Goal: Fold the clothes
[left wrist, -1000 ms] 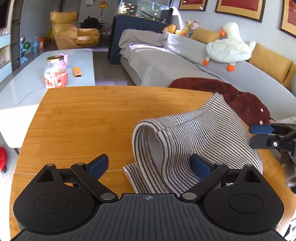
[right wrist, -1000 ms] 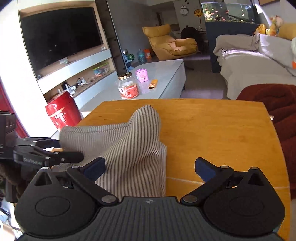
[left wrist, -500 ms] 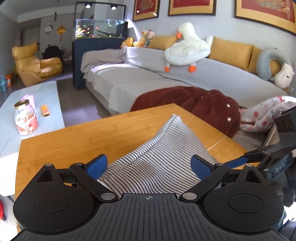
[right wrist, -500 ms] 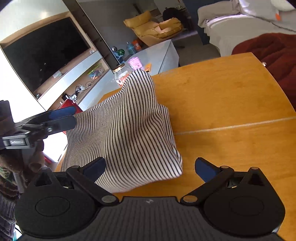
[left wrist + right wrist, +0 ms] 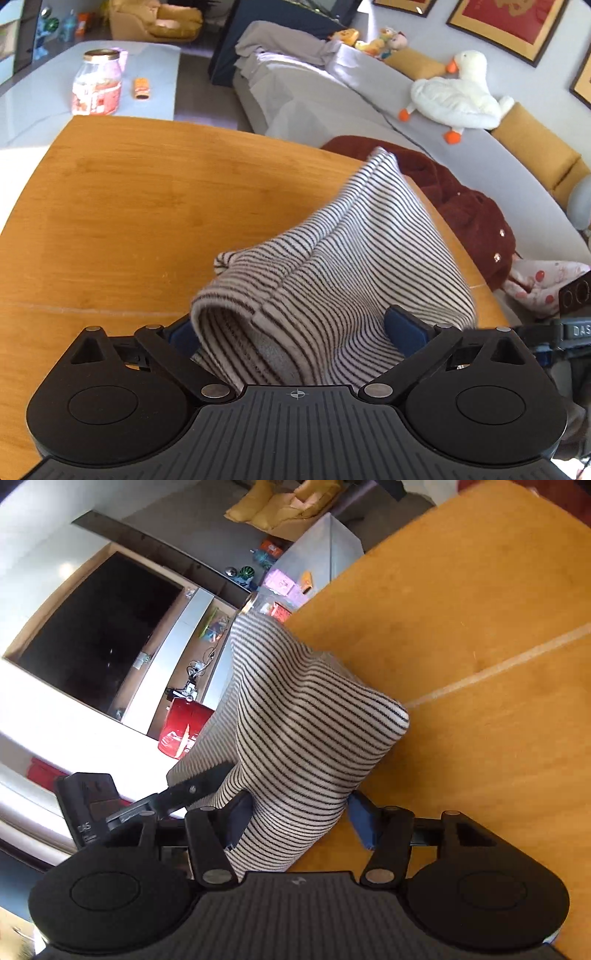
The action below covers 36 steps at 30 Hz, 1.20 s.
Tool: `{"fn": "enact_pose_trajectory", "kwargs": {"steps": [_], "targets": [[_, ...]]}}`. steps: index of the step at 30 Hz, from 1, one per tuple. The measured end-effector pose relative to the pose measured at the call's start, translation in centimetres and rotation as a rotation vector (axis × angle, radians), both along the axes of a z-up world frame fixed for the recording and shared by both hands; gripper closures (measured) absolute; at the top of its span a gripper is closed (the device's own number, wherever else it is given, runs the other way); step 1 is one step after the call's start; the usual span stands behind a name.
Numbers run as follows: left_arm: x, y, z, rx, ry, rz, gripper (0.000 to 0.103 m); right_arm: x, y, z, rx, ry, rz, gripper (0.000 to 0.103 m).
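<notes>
A black-and-white striped garment (image 5: 332, 266) lies bunched on the wooden table (image 5: 129, 206). In the left wrist view its near edge fills the space between the blue pads of my left gripper (image 5: 291, 332), whose jaws stand wide. In the right wrist view the same striped garment (image 5: 306, 731) rises in a hump between the pads of my right gripper (image 5: 301, 818), whose jaws are narrowed around the cloth. The left gripper's finger (image 5: 184, 794) shows at the garment's left edge. The right gripper's body (image 5: 569, 325) shows at the far right of the left view.
A dark red fleece (image 5: 461, 206) and a spotted cloth (image 5: 539, 284) lie past the table's right edge on a grey sofa (image 5: 369, 96). A jar (image 5: 98, 83) stands on a white coffee table. A TV unit (image 5: 96, 635) is left of the table.
Both grippers have moved in on the striped garment and tilted. The right gripper's jaws have narrowed around the cloth. The garment has bunched up higher between them.
</notes>
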<state>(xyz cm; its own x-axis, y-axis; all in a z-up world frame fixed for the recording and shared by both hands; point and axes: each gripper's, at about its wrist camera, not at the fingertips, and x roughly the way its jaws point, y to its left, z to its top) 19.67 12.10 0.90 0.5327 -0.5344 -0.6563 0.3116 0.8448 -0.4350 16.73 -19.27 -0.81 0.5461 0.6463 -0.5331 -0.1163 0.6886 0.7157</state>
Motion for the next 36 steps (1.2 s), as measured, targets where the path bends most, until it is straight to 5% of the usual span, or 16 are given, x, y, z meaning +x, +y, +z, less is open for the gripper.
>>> {"fn": "enact_pose_trajectory", "kwargs": {"steps": [4,9,12,17,24,30,36], "targets": [[-2.2,-0.9,0.0,-0.05,0.018,-0.023,0.002,3.1,0.6,1.4,-0.133,-0.09,-0.02,0.042],[-4.7,-3.5,1.3,0.021,-0.046,-0.045,0.002,4.8,0.9,2.7,-0.233,-0.132,-0.094,0.029],[-5.3,-3.5,2.8,0.05,-0.09,-0.02,0.002,4.0,0.3,3.1,-0.214,-0.16,-0.08,0.018],[-5.4,-3.5,4.7,0.105,-0.162,-0.002,0.002,1.7,-0.6,2.1,-0.156,-0.137,-0.007,0.017],[-3.7,-3.9,3.1,0.125,-0.097,-0.006,0.002,-0.6,-0.6,1.6,-0.154,-0.161,0.025,0.016],[-3.3,-3.4,-0.1,-0.027,0.031,-0.013,0.005,-0.9,-2.1,2.0,-0.255,-0.195,-0.026,0.003],[-4.8,-6.2,-0.5,-0.088,0.017,-0.066,0.006,-0.6,-3.7,2.2,-0.235,-0.207,-0.058,0.001]]}}
